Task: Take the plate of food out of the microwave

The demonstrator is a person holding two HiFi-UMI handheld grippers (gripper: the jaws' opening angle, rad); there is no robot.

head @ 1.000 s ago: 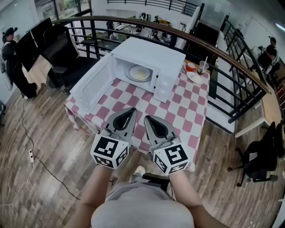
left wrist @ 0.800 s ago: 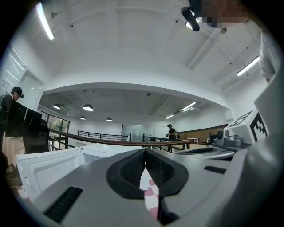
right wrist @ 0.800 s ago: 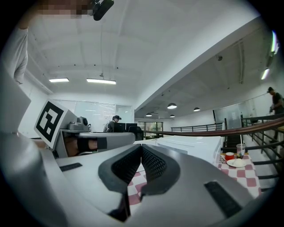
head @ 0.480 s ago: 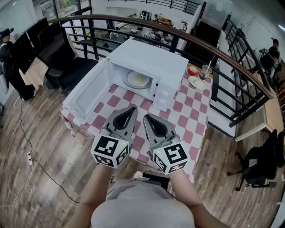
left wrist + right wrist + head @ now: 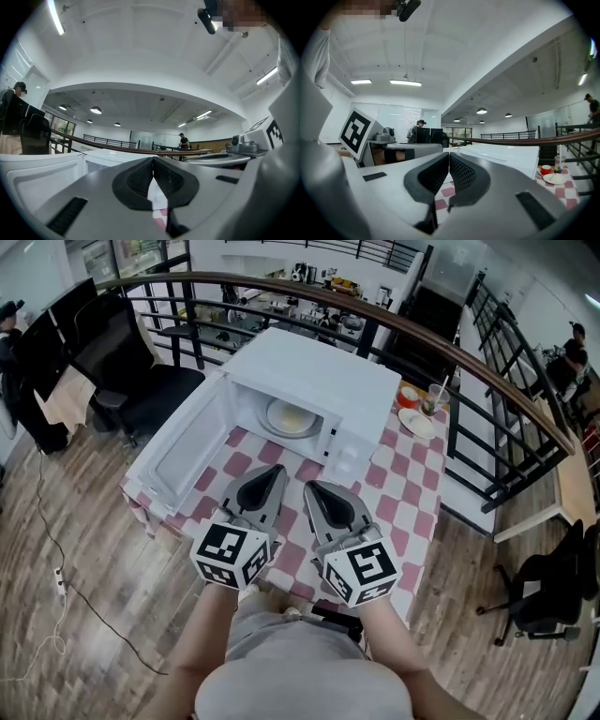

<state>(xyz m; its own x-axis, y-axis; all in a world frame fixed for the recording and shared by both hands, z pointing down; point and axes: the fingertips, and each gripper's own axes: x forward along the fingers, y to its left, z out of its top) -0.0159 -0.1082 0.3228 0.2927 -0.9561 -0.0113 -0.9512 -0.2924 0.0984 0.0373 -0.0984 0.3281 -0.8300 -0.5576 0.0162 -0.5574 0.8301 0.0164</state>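
Now we hold our left gripper [image 5: 277,470] and right gripper [image 5: 310,487] side by side just before the microwave [image 5: 319,362], each with jaws pressed together, empty. The plate of food [image 5: 292,416] lies flat inside the microwave. It is round, with no long axis. The microwave's mouth faces us, its door [image 5: 178,451] swung left.

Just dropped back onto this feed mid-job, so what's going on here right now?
A person holds a claw in each hand, side by side above the near edge of the checkered table. The left claw and the right claw are both shut and empty, pointing toward the microwave. Its door hangs open on the left in the head view, and the plate of food sits inside, untouched. Neither claw has reached the opening yet.
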